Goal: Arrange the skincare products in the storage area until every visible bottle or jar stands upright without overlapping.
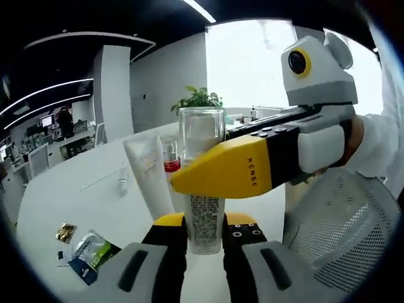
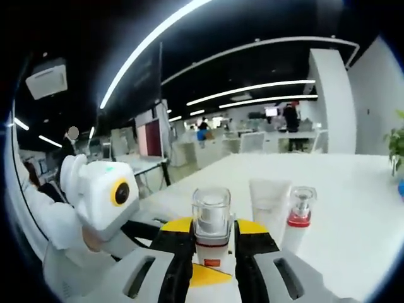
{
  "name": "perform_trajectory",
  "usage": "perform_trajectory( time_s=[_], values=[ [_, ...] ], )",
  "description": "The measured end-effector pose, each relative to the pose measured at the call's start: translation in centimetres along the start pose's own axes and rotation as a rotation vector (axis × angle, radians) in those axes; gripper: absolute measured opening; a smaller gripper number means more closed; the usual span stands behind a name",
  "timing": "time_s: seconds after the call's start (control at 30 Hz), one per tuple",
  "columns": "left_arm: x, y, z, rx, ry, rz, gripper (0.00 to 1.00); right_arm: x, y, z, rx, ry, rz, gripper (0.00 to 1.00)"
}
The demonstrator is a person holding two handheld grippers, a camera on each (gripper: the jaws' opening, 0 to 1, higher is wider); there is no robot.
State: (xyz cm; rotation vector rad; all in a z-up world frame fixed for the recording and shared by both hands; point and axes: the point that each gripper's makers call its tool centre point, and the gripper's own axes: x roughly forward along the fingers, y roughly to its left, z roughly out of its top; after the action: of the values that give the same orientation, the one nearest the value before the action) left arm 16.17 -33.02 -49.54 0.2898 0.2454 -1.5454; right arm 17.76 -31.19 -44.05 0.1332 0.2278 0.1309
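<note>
A tall clear bottle [image 1: 202,129] with a see-through cap and a printed label is held upright above the white table [image 1: 82,189]. My left gripper [image 1: 205,222] is shut on its lower body. My right gripper [image 1: 189,178] comes in from the right and crosses the bottle's upper part. In the right gripper view, my right gripper [image 2: 213,230] is shut on the same bottle [image 2: 211,208] just below the cap. Behind stand a white tube [image 1: 148,170] [image 2: 268,199] and a small red-banded pump bottle [image 1: 169,158] [image 2: 298,211], both upright and close together.
Flat sachets [image 1: 88,252] lie on the table at the lower left, with a small white item [image 1: 122,183] farther back. A grey mesh chair [image 1: 341,227] stands at the right. A potted plant [image 1: 199,98] sits behind. A person's white sleeve [image 1: 379,145] holds the right gripper.
</note>
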Motion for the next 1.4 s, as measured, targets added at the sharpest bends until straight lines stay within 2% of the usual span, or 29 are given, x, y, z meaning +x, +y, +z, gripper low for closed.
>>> perform_trajectory(
  time_s=[0.23,0.47,0.67,0.8,0.9,1.03,1.1,1.27,1.3,1.4],
  values=[
    [0.7,-0.2,0.3,-0.047,-0.038,-0.040,0.16,0.0,-0.4,-0.5,0.005,0.020,-0.018,0.22],
    [1.2,-0.5,0.7,-0.059,-0.058,-0.052,0.16,0.1,-0.8,-1.9,0.020,0.072,-0.038,0.22],
    [1.6,-0.8,0.7,-0.071,-0.064,-0.074,0.16,0.1,-1.2,-2.2,0.028,0.087,-0.054,0.22],
    [1.8,-1.1,0.5,-0.050,-0.064,-0.090,0.16,0.1,-1.4,-2.8,0.030,0.113,-0.065,0.21],
    [2.1,-1.2,0.0,-0.059,-0.052,-0.118,0.16,0.1,-2.3,-3.4,0.020,0.155,-0.112,0.16],
    [2.5,-1.3,-0.5,-0.074,-0.038,-0.142,0.17,0.4,-2.3,-4.1,0.001,0.169,-0.123,0.15],
    [2.7,-1.3,-0.9,-0.051,-0.025,-0.151,0.17,0.6,-2.4,-4.5,-0.005,0.176,-0.131,0.14],
    [3.3,-0.7,-2.3,-0.011,0.005,-0.130,0.19,1.2,-2.9,-5.3,-0.016,0.183,-0.164,0.14],
    [3.4,-0.6,-2.7,-0.015,0.021,-0.134,0.19,1.2,-3.1,-5.4,-0.023,0.183,-0.174,0.14],
    [3.6,0.3,-5.4,-0.067,0.118,-0.122,0.22,1.4,-3.8,-5.7,-0.033,0.182,-0.197,0.14]
  ],
)
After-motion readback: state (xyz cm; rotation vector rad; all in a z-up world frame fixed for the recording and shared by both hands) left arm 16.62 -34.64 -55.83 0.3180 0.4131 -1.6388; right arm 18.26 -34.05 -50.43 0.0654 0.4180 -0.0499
